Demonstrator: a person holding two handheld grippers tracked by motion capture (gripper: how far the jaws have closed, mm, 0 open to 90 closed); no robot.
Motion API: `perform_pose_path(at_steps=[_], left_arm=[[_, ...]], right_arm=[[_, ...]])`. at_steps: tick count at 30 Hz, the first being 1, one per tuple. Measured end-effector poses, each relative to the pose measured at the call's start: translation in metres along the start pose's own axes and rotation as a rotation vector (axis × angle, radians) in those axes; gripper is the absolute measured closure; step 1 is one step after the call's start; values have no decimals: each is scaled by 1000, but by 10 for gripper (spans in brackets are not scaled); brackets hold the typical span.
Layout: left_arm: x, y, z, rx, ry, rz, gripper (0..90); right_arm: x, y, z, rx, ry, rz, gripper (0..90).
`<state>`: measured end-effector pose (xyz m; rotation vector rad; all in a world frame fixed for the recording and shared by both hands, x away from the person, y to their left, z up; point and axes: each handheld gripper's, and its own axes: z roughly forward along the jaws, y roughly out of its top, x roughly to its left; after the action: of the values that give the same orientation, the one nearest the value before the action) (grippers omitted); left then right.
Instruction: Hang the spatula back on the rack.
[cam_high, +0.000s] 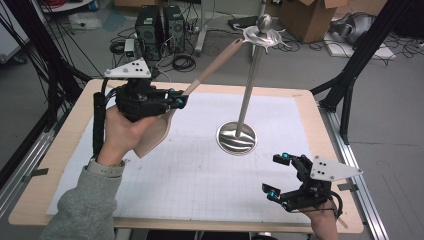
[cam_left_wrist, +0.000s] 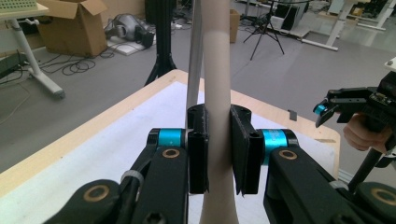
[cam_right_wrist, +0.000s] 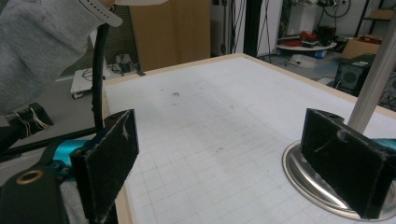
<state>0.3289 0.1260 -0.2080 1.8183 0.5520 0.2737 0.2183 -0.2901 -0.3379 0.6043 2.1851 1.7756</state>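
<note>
Black foam pads on the right hand-held gripper (cam_high: 275, 175) stand wide apart with nothing between them; it rests low at the near right corner of the counter (cam_high: 45, 165), well apart from the work. Farther in, the left hand-held gripper (cam_high: 176, 100) has its jaws clamped on the handle of a beige spatula (cam_high: 155, 132), the blade hanging down beside the person's hand and the handle slanting up and away until its tip meets the hooked crown of the steel stand (cam_high: 245, 105). From the left gripper view the handle (cam_left_wrist: 217, 84) runs straight up between the pads, gripped fairly near the blade end.

What looks risky: the stand is tall and thin on a small round base, and the right gripper is not steadying it. A sideways push from the handle tip while hunting for a hook could, I judge, tip the stand or slide it over the white grid mat (cam_high: 200, 175). The grip sits far from the tip, so small wrist turns would swing the tip widely, and it may miss the hook. If the handle pivots between the pads, the blade's weight could twist the spatula loose.

Count: two grippers, one spatula, one stand, one mat, one counter. The hooks on the crown are too small to count.
</note>
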Motion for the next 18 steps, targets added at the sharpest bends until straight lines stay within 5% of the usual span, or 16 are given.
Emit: perform_pose_path(at_steps=[18], left_arm=[[7, -9, 19, 19, -25, -26, 780]], right_arm=[[1, -2, -4, 8, -9, 1, 108]])
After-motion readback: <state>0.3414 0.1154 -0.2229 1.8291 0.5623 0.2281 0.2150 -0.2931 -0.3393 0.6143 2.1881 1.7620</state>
